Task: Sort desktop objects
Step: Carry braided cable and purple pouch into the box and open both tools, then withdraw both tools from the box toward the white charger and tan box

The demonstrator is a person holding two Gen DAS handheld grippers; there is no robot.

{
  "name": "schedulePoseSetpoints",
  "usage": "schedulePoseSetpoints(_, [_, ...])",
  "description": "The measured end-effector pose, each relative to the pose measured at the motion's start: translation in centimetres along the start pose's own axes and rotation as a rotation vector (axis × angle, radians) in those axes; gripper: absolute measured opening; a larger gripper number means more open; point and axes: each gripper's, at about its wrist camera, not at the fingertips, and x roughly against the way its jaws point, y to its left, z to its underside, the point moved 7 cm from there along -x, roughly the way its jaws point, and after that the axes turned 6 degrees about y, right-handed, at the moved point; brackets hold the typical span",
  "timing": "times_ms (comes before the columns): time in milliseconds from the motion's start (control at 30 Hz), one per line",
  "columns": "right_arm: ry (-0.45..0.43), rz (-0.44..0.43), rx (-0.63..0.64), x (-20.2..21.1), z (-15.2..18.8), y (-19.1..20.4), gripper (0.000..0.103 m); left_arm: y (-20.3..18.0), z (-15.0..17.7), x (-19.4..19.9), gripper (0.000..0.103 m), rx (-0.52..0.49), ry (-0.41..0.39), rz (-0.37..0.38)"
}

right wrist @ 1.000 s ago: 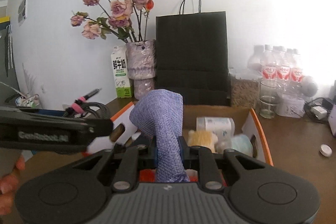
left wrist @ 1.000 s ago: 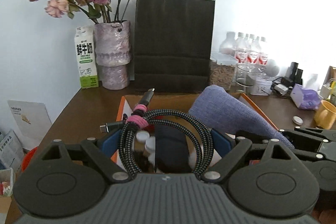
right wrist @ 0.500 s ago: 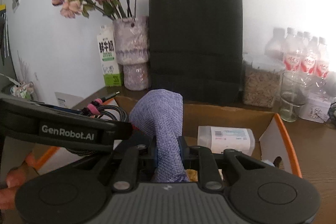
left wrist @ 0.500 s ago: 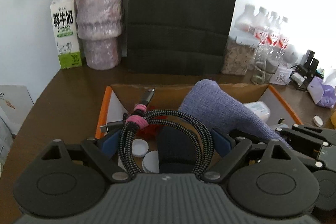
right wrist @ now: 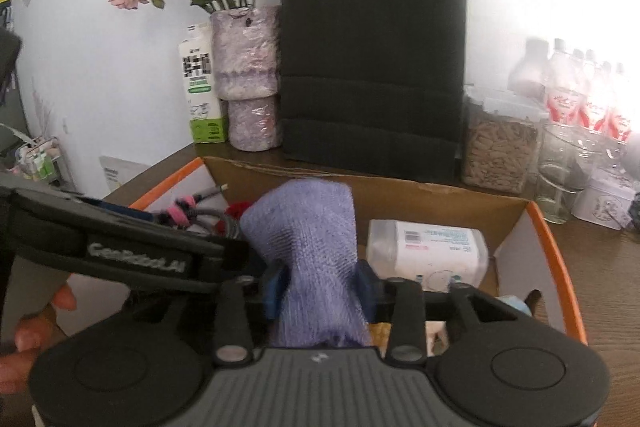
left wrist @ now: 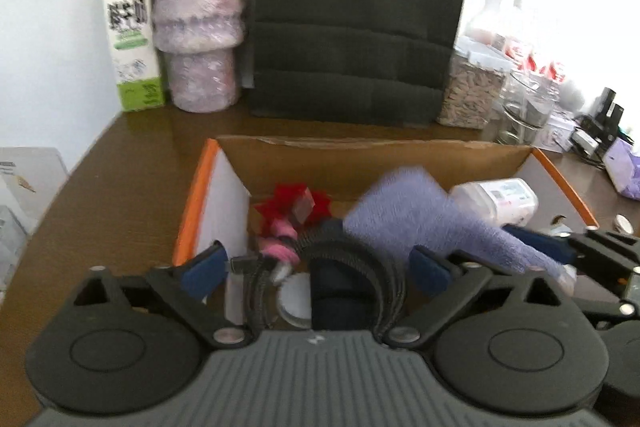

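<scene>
- Releasing is the step in hand: both grippers hang over the open cardboard box [left wrist: 352, 151], each letting go of its item.
- Left gripper [left wrist: 316, 267]: jaws opening and very wide; the coiled braided cable [left wrist: 352, 267] sits between them, and its blue pads no longer appear to press on the coil, though blur limits certainty.
- Right gripper [right wrist: 320, 287]: jaws opening, moderately apart; the lavender knitted cloth [right wrist: 316, 247] stands upright between the pads and still fills the gap, so contact cannot be ruled out.
- Recommended practice: hold both tools steady above the box until each item drops clear, then lift straight away so the cable loop does not snag a finger and the cloth is not dragged out.
- Cable condition: dark woven sheath, wound in a loop, bound with a pink tie [left wrist: 280, 247] at 9 o'clock of the coil.
- Cloth condition: soft, ribbed, folded into a blunt column; likely to slump on release.
- Box contents: a white labelled container [right wrist: 428, 247] at 3 o'clock of the cloth and a red ornament [left wrist: 292, 207] at 12 o'clock of the cable.
</scene>
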Motion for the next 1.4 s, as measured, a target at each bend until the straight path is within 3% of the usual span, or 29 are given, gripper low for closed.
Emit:
schedulePoseSetpoints(67, [-0.004, 0.005, -0.016, 0.3, -0.2, -0.4, 0.062, 0.2, 0.0, 0.7, 0.103, 0.008, -0.018, -0.019])
schedulePoseSetpoints(133, [-0.012, -0.001, -0.026, 0.7, -0.2, -0.7, 0.071, 0.4, 0.0, 1.4, 0.103, 0.02, -0.035, -0.021])
schedulePoseSetpoints(233, [-0.037, -0.02, -0.032, 1.7, -0.4, -0.6, 0.091, 1.0, 0.0, 2.6, 0.103, 0.052, -0.059, -0.022])
schedulePoseSetpoints(333, [-0.058, -0.021, -0.03, 2.7, -0.5, -0.4, 0.103, 1.3, 0.3, 3.8, 0.103, 0.067, -0.079, -0.03])
schedulePoseSetpoints(933, [-0.126, 0.01, 0.01, 11.9, 1.3, 1.5, 0.103, 0.7, 4.1, 12.4, 0.103, 0.057, -0.174, -0.018])
schedulePoseSetpoints(1400, [-0.126, 0.013, 0.019, 18.5, 9.0, 3.1, 0.103, 1.0, 12.2, 18.2, 0.103, 0.057, -0.236, -0.006])
